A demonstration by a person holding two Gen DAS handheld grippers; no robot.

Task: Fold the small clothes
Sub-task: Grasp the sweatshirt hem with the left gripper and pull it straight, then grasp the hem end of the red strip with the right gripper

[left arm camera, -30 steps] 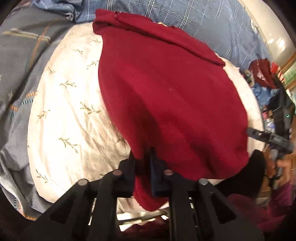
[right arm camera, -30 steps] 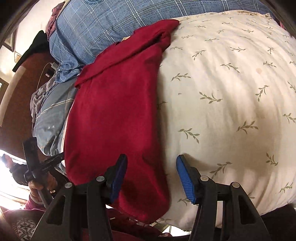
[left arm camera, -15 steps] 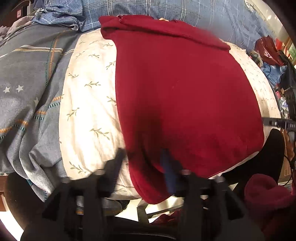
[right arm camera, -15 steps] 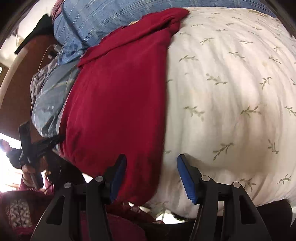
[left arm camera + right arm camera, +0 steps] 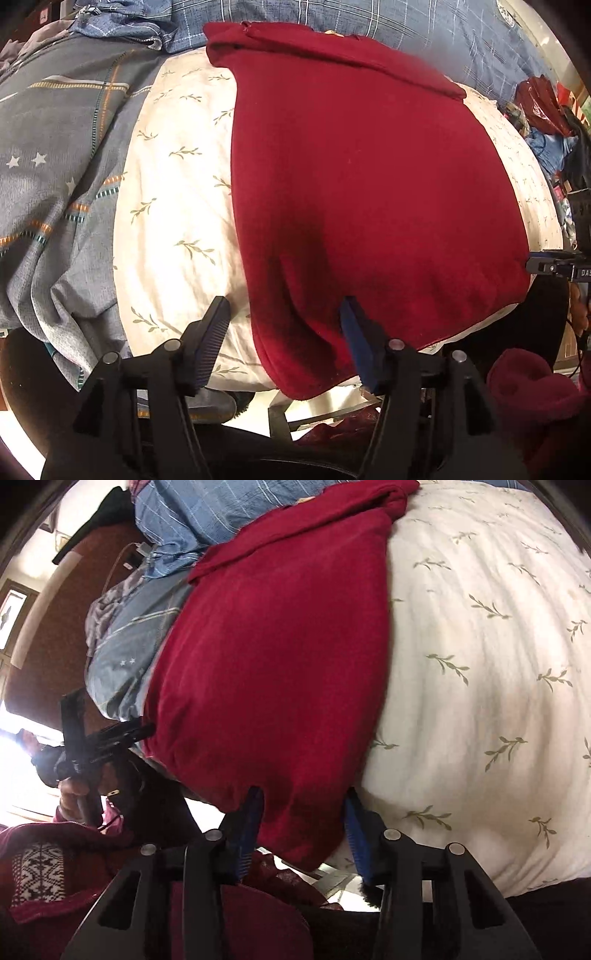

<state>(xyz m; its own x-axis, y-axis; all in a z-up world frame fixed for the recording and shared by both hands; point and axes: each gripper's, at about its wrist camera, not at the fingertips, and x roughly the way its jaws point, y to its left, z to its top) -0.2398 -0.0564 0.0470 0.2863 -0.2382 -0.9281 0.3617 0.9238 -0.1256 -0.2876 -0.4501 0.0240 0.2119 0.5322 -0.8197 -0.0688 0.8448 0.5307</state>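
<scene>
Bed [image 5: 173, 206]: cream cover with a leaf print; carries the work.

Blue-grey bedding [image 5: 55, 155]: bunched at the left side and far end of the bed, clear of the fold.

Red garment [image 5: 362, 177]: lies spread on the cream cover, its near hem hanging over the bed's front edge, its far end doubled into a thick band.

Left gripper [image 5: 284, 332]: jaws wide apart, holding nothing, straddling the garment's near left corner.

Right gripper [image 5: 303, 819]: jaws parted, holding nothing, set either side of the near right corner.

Step in hand, by judgement: taking hold of both hem corners for a lengthwise fold.

Next move calls for: both jaws closing on cloth alone, not the cover, then lifting evenly toward the far band.
</scene>
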